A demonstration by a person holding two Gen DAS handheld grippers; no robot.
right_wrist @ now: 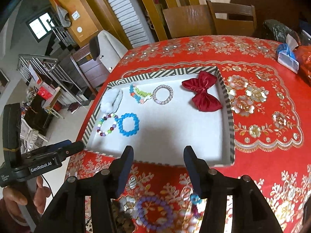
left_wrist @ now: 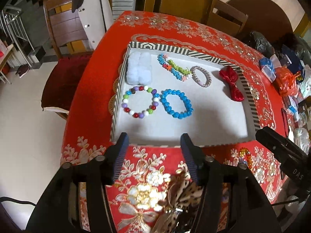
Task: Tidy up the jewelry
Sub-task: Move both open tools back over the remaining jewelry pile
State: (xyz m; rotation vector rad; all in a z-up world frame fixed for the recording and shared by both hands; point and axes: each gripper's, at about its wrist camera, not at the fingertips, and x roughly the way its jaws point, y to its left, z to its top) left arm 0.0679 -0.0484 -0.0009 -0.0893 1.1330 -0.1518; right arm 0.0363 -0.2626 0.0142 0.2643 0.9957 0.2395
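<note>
A: What's in the striped tray (left_wrist: 194, 53) right now?

B: Lying on its white floor: a fluffy white pom-pom piece (left_wrist: 138, 69) in the far left corner, a multicoloured bead bracelet (left_wrist: 140, 102) just in front of it, and a blue bead bracelet (left_wrist: 176, 103) right beside that one, the two touching or nearly so. Further back lie a strand of blue, green and orange beads (left_wrist: 174, 68) and a pale sparkly bangle (left_wrist: 201, 76) at its end. A red satin bow (left_wrist: 232, 82) sits against the right wall.

A: And the tools?

B: The left tool (left_wrist: 153, 151) hangs over the near edge of the tray with its jaws parted about halfway and nothing between them. The right tool (right_wrist: 158, 167) is the same: jaws roughly half apart, empty, just short of the tray's near wall.

A: Anything outside the tray?

B: Yes, on the red flowered cloth of the worktop (right_wrist: 262, 101). Below the right tool lies a purple bead bracelet (right_wrist: 155, 211), with a small blue-and-purple piece (right_wrist: 195, 200) beside it by the right finger. Under the left tool there's a leopard-print fabric item (left_wrist: 184, 192), blurred. A small orange-and-yellow beaded piece (left_wrist: 244, 155) lies near the tray's front right corner.

A: Any writing?

B: In the right wrist view the left tool's body reads "GenRobot.AI" (right_wrist: 40, 168), held in a hand (right_wrist: 29, 196). In the left wrist view the other tool's side shows "DAS" (left_wrist: 297, 173). Smaller print beside the brand I can't read
</note>
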